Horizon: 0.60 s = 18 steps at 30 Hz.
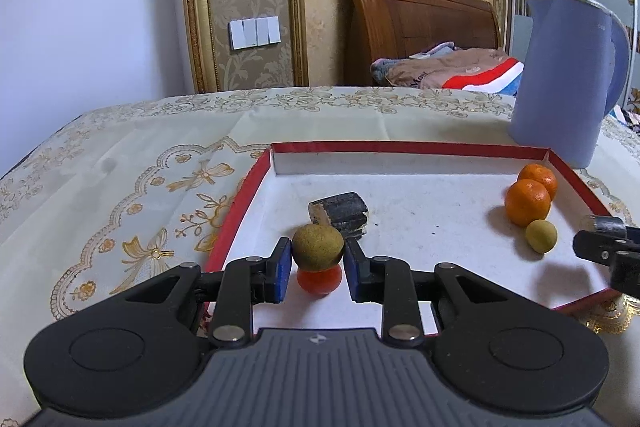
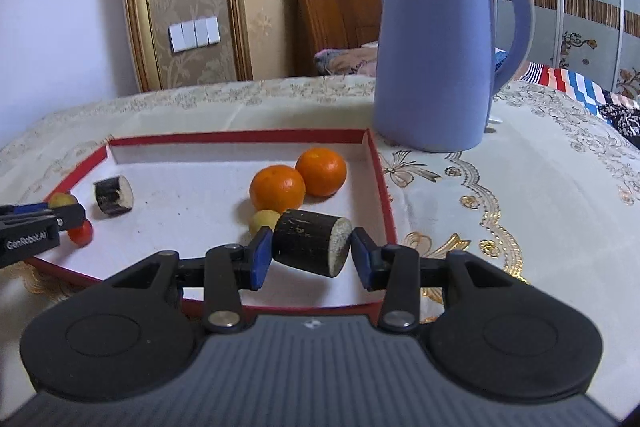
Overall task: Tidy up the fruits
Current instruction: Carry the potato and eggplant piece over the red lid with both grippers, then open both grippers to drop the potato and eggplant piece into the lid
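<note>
Left gripper [image 1: 316,263] fingers clamp a small brownish-green round fruit [image 1: 317,247] above a red cherry tomato [image 1: 319,281] in the red-rimmed tray [image 1: 400,147]. Right gripper [image 2: 310,253] fingers pinch a dark sugarcane chunk [image 2: 310,243] over the tray. Behind it sit two tangerines [image 2: 277,188] and a yellow fruit [image 2: 263,221]. A second chunk [image 2: 113,195] lies left. A blue kettle [image 2: 436,47] stands on the cloth-covered surface [image 2: 520,167].

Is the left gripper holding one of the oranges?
No. The left gripper is closed on a small brownish-green fruit, while both oranges sit untouched at the far right of the red-rimmed tray.
</note>
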Tool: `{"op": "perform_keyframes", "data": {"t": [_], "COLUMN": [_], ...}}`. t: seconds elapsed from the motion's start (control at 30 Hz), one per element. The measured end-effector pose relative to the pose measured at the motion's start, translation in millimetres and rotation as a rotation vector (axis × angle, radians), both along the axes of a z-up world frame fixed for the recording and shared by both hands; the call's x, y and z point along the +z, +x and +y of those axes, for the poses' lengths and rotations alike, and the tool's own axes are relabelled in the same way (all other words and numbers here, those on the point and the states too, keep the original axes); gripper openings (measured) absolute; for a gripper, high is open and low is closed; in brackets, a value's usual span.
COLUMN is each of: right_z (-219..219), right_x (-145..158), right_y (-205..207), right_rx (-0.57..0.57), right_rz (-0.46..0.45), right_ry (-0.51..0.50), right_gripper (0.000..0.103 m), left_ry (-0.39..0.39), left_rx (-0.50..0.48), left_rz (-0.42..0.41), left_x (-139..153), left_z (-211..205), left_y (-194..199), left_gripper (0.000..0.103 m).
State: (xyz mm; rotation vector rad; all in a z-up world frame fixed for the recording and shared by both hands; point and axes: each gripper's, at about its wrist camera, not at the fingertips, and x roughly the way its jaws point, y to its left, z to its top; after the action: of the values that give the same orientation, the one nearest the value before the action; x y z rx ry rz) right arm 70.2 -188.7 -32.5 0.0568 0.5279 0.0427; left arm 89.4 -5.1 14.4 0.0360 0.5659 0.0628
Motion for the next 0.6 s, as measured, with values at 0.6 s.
{"op": "perform_keyframes", "data": {"t": [0.6], "right_z": [7], "right_x": [-8], "right_y": [16], "right_rx": [-0.034], "right_rz": [0.000], "right_ry": [-0.039], "right_gripper": [0.068], "left_ry": [0.014], "left_rx": [0.015], "left_rz": [0.034], "left_x": [-10], "left_z": [-6], "left_y": [22], "left_gripper": [0.041]}}
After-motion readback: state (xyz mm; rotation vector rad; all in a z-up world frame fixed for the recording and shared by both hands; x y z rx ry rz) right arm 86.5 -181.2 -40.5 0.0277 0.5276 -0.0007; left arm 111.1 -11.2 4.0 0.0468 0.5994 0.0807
